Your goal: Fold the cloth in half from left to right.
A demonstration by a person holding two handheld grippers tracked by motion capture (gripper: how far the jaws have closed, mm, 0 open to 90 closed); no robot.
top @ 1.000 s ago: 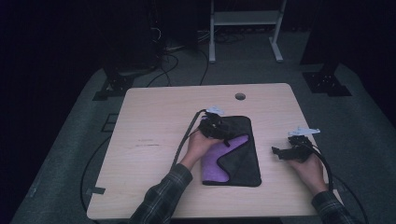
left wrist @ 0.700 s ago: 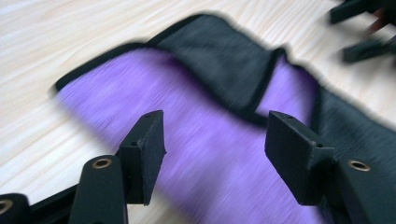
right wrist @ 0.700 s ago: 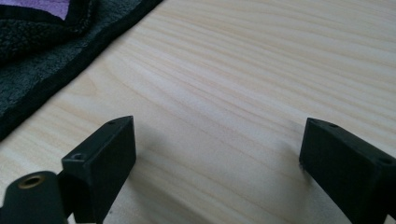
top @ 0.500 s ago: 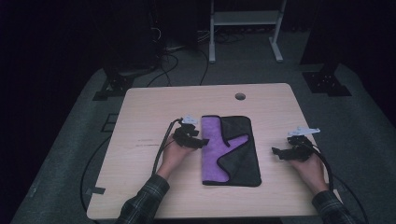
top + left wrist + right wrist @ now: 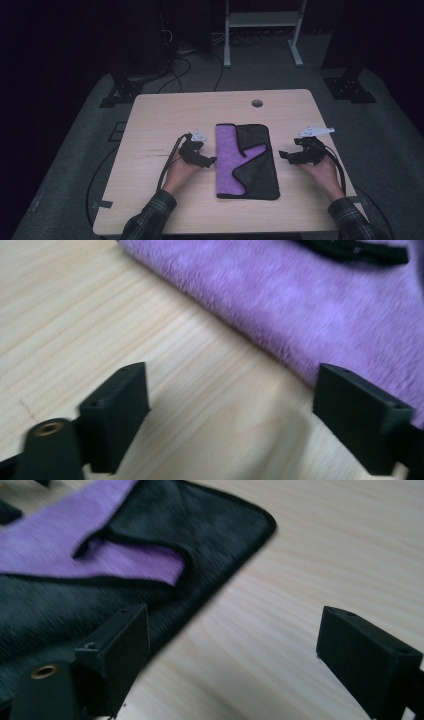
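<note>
The left gripper [image 5: 209, 161] rests on the table [image 5: 160, 115], jaws wide, empty. One cloth [image 5: 247, 160] lies mid-table, folded, purple left, black right, seemingly two-sided. The right gripper [image 5: 283, 154] sits just beside it, jaws wide. Two grippers, one cloth.

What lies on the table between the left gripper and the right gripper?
The folded purple and black cloth lies between the left gripper and the right gripper, flat on the table, as the high view shows.

No text, label, brand, number or sign can be read on anything here.
</note>
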